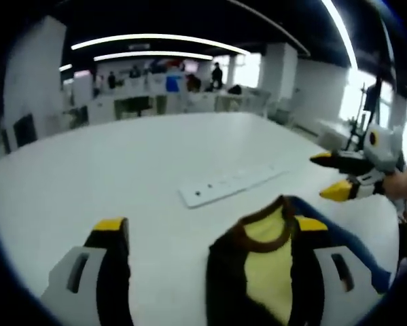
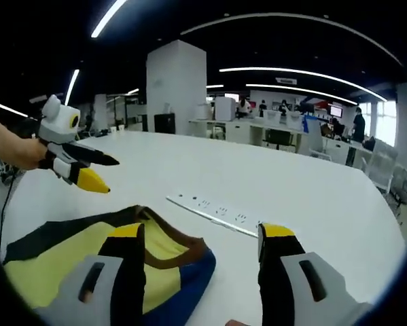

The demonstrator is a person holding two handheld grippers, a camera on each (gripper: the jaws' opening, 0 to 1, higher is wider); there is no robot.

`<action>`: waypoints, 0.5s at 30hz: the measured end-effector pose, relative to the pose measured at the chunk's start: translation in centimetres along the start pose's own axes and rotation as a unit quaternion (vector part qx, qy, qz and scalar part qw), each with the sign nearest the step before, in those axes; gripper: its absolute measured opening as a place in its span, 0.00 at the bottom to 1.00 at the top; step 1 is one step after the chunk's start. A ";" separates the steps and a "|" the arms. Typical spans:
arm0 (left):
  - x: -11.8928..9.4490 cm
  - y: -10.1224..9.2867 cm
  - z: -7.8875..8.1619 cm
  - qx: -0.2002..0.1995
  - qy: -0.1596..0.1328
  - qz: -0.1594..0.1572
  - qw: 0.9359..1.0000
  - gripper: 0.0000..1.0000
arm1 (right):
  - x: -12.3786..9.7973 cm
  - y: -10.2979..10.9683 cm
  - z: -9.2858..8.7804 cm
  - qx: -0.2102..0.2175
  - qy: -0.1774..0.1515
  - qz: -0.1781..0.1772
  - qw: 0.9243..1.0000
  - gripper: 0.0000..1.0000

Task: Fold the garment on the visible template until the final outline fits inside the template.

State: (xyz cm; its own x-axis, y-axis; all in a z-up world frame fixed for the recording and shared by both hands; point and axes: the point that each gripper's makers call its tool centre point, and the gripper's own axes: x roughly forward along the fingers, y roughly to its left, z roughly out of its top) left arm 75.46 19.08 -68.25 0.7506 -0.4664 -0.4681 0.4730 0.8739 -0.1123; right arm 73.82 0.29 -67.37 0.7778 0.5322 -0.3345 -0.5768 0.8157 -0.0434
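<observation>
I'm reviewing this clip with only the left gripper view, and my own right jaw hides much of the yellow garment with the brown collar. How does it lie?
Observer: In the right gripper view, the yellow garment with the brown collar spreads wide across the white table, with a black band along its far edge.
Operator: Is the left gripper holding it?
Observer: No. The left gripper hangs open above the table, beyond the garment and apart from it.
Operator: And the right gripper?
Observer: The right gripper is open too, with one jaw over the collar and the other over bare table, near the long white power strip.
</observation>
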 end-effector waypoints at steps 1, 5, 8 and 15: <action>-0.4 -0.3 0.0 0.001 0.000 -0.003 1.000 0.94 | -0.3 0.2 0.2 -0.002 -0.002 0.000 1.000 0.67; -1.7 -1.3 0.2 0.008 0.000 -0.012 1.000 0.93 | -1.4 0.4 1.2 -0.001 -0.009 -0.002 1.000 0.67; -2.8 -1.8 0.7 0.009 -0.006 -0.016 1.000 0.91 | -2.2 0.8 2.1 0.001 -0.016 -0.003 1.000 0.67; -5.3 -2.8 1.5 0.015 -0.008 -0.024 1.000 0.89 | -4.4 1.7 3.9 -0.011 -0.027 -0.004 1.000 0.67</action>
State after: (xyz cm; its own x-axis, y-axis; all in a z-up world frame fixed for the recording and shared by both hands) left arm 70.87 18.88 -64.16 0.7335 -0.5107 -0.4485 0.5227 0.8456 -0.1081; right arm 70.41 0.20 -62.29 0.7944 0.5374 -0.2833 -0.5754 0.8151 -0.0673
